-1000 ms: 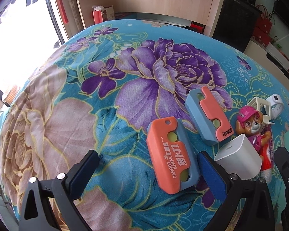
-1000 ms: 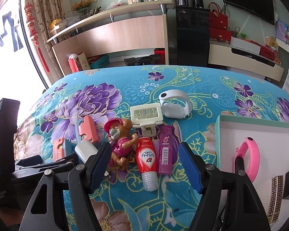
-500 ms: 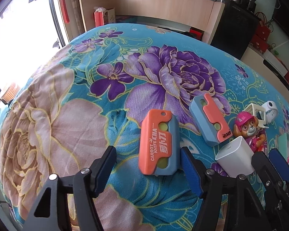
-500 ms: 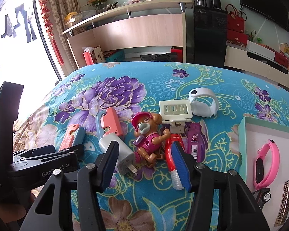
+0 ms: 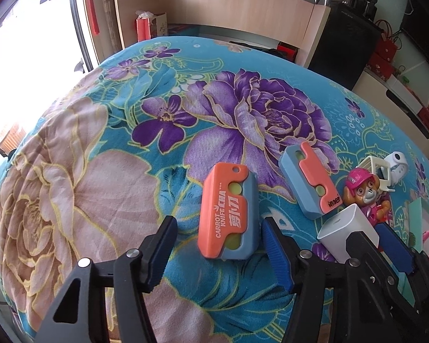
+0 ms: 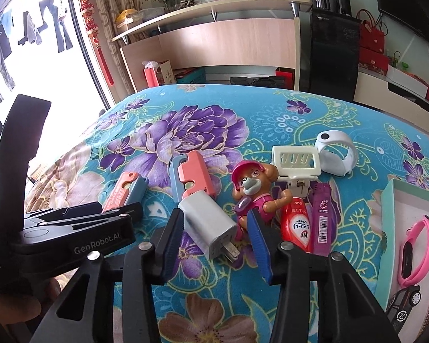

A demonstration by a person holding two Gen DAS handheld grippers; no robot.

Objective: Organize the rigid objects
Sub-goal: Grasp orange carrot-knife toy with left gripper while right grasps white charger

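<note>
A flowered bedspread (image 5: 71,200) carries everything. At the right edge sits a white tray (image 6: 397,217) holding a pink band (image 6: 414,251). The left gripper (image 5: 217,245) straddles the orange-and-blue carrot knife (image 5: 228,211), its long axis running near to far, jaws closing with a gap at each side. The right gripper (image 6: 214,237) closes around the white charger (image 6: 211,225), prongs pointing near-right; its pads look not quite in contact. A second knife toy (image 6: 191,177) lies just beyond, the toy pup (image 6: 251,188) just right, crowding the right finger.
</note>
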